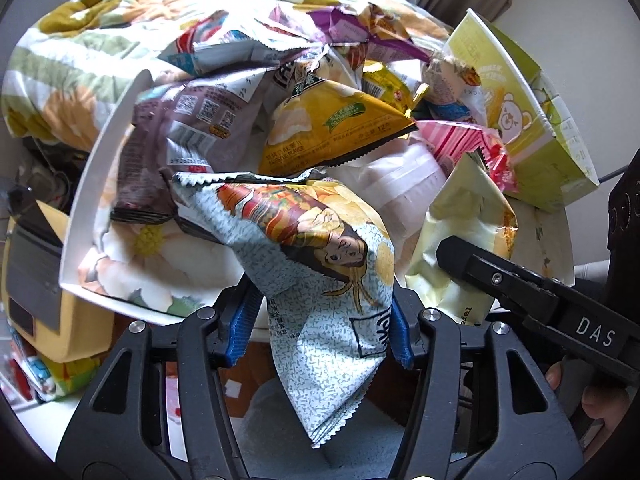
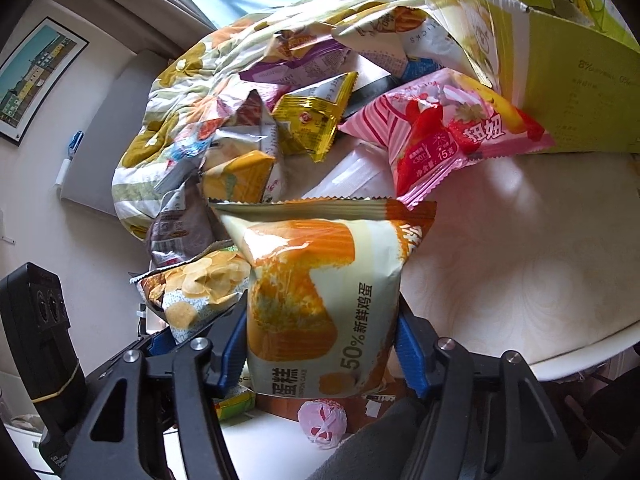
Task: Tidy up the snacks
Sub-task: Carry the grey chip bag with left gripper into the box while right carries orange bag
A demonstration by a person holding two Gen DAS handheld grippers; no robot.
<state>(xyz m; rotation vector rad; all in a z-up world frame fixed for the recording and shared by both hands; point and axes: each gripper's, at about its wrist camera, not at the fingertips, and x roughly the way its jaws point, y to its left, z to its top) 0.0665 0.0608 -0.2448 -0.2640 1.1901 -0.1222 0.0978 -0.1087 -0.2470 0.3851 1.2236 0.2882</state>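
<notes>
We are holding one snack in each gripper, lifted at the near edge of the pile. Our left gripper [image 1: 320, 320] is pinching a pale speckled chip packet [image 1: 324, 280] by its lower half, the blue pads [image 1: 242, 328] pressing its sides inward so the bag is creasing at the waist. The packet is running lengthwise up and away from the fingers, its serrated top seam [image 1: 240, 180] leaning toward the heap and its bottom point hanging down between the jaws. Our right gripper [image 2: 320, 344] is squeezing a cream-and-orange cake packet [image 2: 320, 292] across its width, standing upright with its long axis pointing away from the fingers and its crimped top edge uppermost; the jaws are standing moderately wide because the bag is puffy.

The relation that matters, we are judging, is where the green carton [image 1: 532, 120] with the bear print lies: it is standing open at the far right of the heap, so the right hand is the nearer one, and the pink strawberry packet [image 2: 448, 128] is lying between the cake and the carton. The remaining snacks are lying loose on the floral bedding [image 1: 80, 40], with a white tray [image 1: 92, 184] under part of the pile. From the right wrist view the chip packet is hanging just left of the cake packet, close beside it, though we cannot tell whether they are touching
</notes>
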